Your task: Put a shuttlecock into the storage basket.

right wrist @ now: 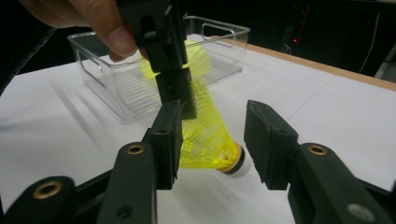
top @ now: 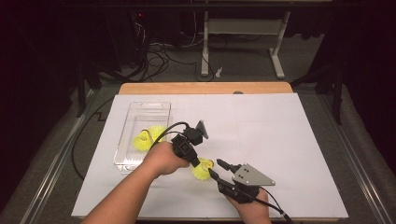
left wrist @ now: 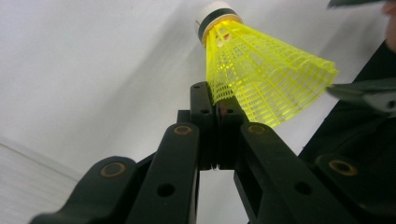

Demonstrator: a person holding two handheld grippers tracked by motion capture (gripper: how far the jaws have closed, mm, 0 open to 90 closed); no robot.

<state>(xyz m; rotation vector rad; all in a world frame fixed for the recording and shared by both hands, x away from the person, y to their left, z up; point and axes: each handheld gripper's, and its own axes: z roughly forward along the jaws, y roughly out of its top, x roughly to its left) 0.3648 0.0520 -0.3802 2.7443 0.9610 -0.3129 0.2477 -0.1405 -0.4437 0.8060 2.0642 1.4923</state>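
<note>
White table sheet [top: 289,140] under me: my left gripper [left wrist: 217,100] pinches the yellow shuttlecock's [left wrist: 261,77] skirt; my right gripper [right wrist: 212,135] stands spread around it, pads clear. I lift gently toward the clear bin [top: 135,135].

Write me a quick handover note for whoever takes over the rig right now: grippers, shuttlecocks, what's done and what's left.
Left gripper: shut on the skirt edge of a yellow shuttlecock, holding it beside the clear bin.
Right gripper: open, jaws either side of that same shuttlecock near its cork end, pads not pressing.
Done: at least one yellow shuttlecock in the bin; the handover to the left gripper looks complete.
Left: probably carry the held shuttlecock over to the bin and drop it in.
</note>
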